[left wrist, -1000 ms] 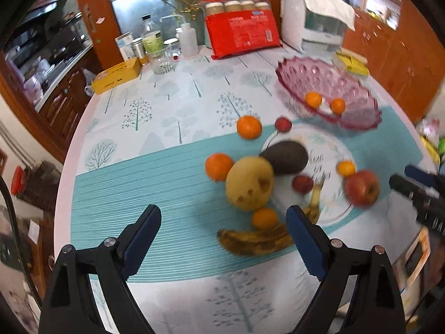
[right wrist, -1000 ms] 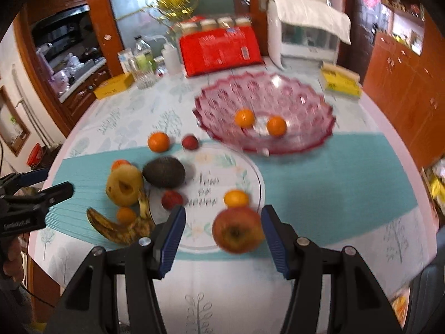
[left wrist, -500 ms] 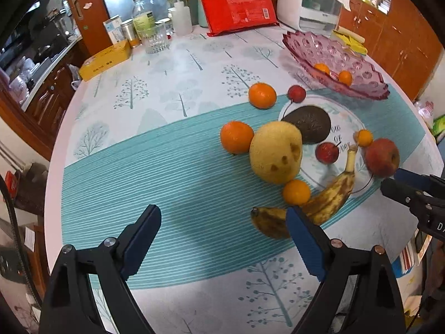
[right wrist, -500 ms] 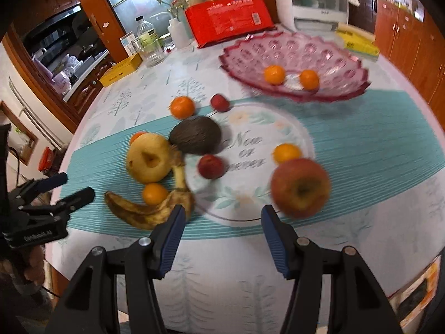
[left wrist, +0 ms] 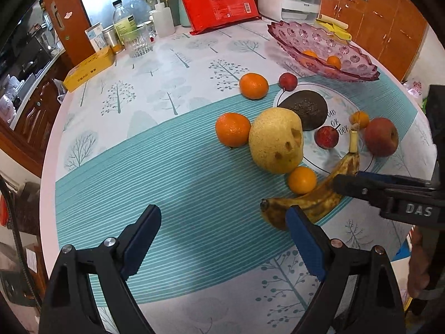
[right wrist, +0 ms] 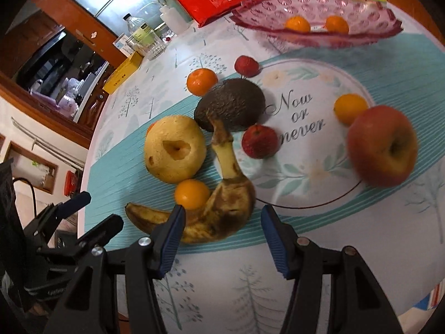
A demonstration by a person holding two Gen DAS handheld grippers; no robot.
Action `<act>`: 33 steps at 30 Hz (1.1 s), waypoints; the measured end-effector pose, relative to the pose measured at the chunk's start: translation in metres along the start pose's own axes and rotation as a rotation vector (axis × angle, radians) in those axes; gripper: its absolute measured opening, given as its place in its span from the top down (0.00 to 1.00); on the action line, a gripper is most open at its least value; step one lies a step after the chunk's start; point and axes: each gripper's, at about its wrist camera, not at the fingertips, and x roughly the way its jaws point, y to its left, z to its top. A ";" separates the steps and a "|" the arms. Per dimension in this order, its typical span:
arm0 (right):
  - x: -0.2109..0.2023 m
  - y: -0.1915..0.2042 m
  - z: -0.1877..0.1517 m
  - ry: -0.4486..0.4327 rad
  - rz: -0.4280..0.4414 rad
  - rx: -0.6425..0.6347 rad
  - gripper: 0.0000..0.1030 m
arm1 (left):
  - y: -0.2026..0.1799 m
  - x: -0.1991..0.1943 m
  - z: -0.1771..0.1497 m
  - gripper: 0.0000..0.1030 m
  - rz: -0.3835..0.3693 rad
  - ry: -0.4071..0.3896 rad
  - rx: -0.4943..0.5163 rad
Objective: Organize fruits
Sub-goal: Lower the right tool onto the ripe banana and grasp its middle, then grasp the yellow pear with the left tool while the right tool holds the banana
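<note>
A browned banana (right wrist: 219,211) lies on the teal-striped tablecloth, its thick middle just ahead of my right gripper (right wrist: 222,214), whose open jaws press on nothing. Around it are a yellow pear (right wrist: 175,149), a dark avocado (right wrist: 230,105), a small orange (right wrist: 192,193) and a red apple (right wrist: 382,144) at the right. My left gripper (left wrist: 222,220) hangs open over bare cloth, with the banana (left wrist: 314,197) by its right finger. The pink glass bowl (left wrist: 358,73) at the far right holds two oranges.
Two more oranges (left wrist: 253,85) (left wrist: 233,129) and small red fruits (left wrist: 326,137) lie near the printed circle. At the table's back stand a red package (left wrist: 222,0), bottles, a glass (left wrist: 137,41) and a yellow box (left wrist: 89,68). The table edge is close below both grippers.
The right gripper has come down and swung left from the apple to the banana. The left gripper has sunk closer to the cloth, mostly in the first half second.
</note>
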 end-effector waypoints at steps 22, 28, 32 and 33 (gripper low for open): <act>0.021 -0.005 0.006 -0.022 0.079 0.058 0.64 | -0.015 0.015 0.045 0.12 -0.031 -0.033 -0.004; 0.003 -0.011 0.007 -0.063 -0.003 0.023 0.64 | -0.023 0.037 0.058 0.12 -0.056 0.016 -0.030; -0.008 -0.023 0.007 -0.084 -0.034 0.021 0.64 | -0.026 0.055 0.066 0.12 -0.070 0.053 -0.066; -0.010 -0.024 0.007 -0.090 -0.042 0.016 0.64 | -0.026 0.059 0.067 0.12 -0.076 0.063 -0.078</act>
